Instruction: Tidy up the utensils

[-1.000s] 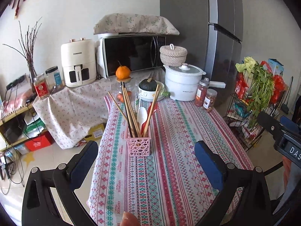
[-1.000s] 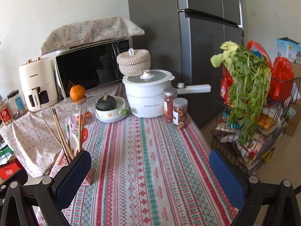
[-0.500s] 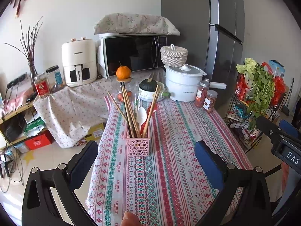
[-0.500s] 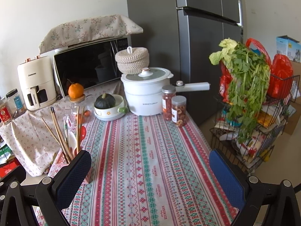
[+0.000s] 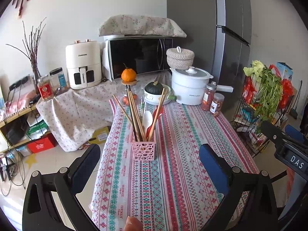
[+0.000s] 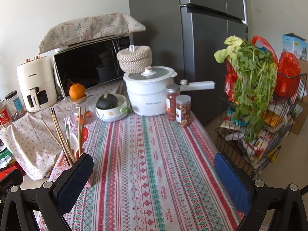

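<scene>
A pink perforated utensil basket (image 5: 143, 150) stands on the patterned tablecloth (image 5: 173, 163) near its left edge. It holds several wooden chopsticks (image 5: 132, 113), a white spoon (image 5: 147, 119) and a red spoon (image 5: 156, 113). My left gripper (image 5: 150, 163) is open and empty, hovering just in front of the basket. In the right wrist view the basket (image 6: 64, 162) sits behind the left finger (image 6: 75, 175). My right gripper (image 6: 154, 177) is open and empty above the middle of the table.
At the table's far end stand a white pot (image 5: 189, 87), two jars (image 5: 212, 101), a bowl with a dark squash (image 5: 156, 94) and an orange on a glass jar (image 5: 128, 75). A wire rack with greens (image 6: 256, 105) stands right of the table. The fridge (image 6: 192, 38) is behind.
Both grippers have drawn back slightly from the table; the basket looks a little farther away. Nothing on the table has moved and both grippers stay open.
</scene>
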